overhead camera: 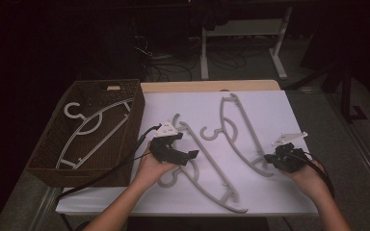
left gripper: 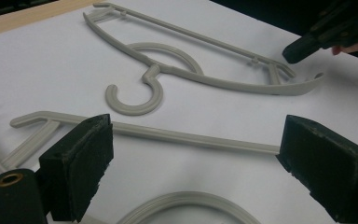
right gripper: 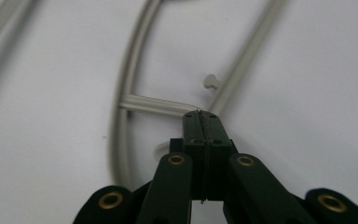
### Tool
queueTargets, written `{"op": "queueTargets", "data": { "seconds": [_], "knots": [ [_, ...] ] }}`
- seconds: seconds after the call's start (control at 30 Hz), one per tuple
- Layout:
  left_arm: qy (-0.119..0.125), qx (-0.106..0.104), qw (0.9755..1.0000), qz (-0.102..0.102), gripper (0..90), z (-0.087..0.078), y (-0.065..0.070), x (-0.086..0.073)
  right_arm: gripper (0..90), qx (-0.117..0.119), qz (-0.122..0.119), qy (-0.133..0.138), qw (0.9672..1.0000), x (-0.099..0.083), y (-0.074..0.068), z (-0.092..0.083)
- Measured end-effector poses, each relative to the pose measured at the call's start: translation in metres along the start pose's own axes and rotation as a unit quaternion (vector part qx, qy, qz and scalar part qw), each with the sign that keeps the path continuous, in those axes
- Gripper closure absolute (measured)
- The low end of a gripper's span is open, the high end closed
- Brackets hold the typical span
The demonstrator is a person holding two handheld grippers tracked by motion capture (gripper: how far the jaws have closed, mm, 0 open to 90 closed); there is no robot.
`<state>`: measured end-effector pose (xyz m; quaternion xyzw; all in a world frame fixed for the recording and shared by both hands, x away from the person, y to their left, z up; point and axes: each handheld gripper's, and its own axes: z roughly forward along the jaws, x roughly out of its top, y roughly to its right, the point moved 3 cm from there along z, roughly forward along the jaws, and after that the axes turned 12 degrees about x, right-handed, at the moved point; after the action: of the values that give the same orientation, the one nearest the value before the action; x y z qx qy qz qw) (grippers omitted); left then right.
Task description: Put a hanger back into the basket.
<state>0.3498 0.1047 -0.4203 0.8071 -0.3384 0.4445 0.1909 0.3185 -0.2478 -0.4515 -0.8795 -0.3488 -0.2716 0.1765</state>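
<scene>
On a white-covered table (overhead camera: 289,103), the left gripper (left gripper: 193,161), jaws wide apart, hovered over one smooth grey plastic hanger (overhead camera: 207,166); the right gripper (right gripper: 200,114), jaws pressed together empty, neared another hanger (overhead camera: 238,130). Far left, a woven basket (overhead camera: 48,139).

I see the bench (overhead camera: 289,103) under a white sheet (overhead camera: 270,192); two grey hangers (overhead camera: 241,130) lie flat on it, and a brown wicker basket (overhead camera: 43,163) sits at its left edge.

Dim room: white desk legs (overhead camera: 279,45) (cables (overhead camera: 166,65) beside) on grey floor (overhead camera: 250,67).
</scene>
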Motion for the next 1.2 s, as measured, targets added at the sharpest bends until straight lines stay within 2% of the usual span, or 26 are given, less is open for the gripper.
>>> {"op": "queueTargets", "data": {
  "seconds": [0.17,0.33,0.43,0.5,0.57,0.73,0.8,0.9,1.03,1.2],
  "knots": [
    [-0.009,0.012,0.9999,0.007,9.4,0.001,-0.002,-0.003,88.7,0.009,-0.018,0.009,0.9998,0.005,-0.014,-0.002],
    [-0.027,0.033,0.999,0.015,10.7,0.005,-0.006,-0.007,88.7,0.05,-0.042,0.01,0.9978,0.01,-0.033,0.007],
    [-0.029,0.036,0.9989,0.014,11.0,0.005,-0.009,-0.007,88.7,0.065,-0.057,0.002,0.9962,0.012,-0.042,0.015],
    [-0.029,0.037,0.9988,0.015,11.4,0.005,-0.009,-0.007,88.7,0.066,-0.065,-0.002,0.9957,0.013,-0.046,0.018],
    [-0.031,0.036,0.9988,0.014,11.5,0.006,-0.009,-0.008,88.7,0.058,-0.067,0.005,0.996,0.015,-0.043,0.018],
    [-0.032,0.034,0.9988,0.015,11.7,0.006,-0.008,-0.008,88.7,0.032,-0.045,0.01,0.9984,0.009,-0.025,0.008],
    [-0.033,0.033,0.9988,0.016,11.7,0.006,-0.008,-0.009,88.7,0.021,-0.036,0.004,0.9991,0.004,-0.019,0.004],
    [-0.033,0.032,0.9988,0.016,11.7,0.006,-0.008,-0.008,88.7,0.017,-0.024,-0.01,0.9995,-0.006,-0.013,0.001],
    [-0.03,0.031,0.9989,0.015,11.8,0.006,-0.007,-0.008,88.8,0.037,-0.024,-0.041,0.9982,-0.014,-0.015,0.007],
    [-0.028,0.03,0.9991,0.014,11.9,0.006,-0.008,-0.007,88.8,0.069,-0.029,-0.037,0.9965,-0.01,-0.023,0.014]
  ]
}}
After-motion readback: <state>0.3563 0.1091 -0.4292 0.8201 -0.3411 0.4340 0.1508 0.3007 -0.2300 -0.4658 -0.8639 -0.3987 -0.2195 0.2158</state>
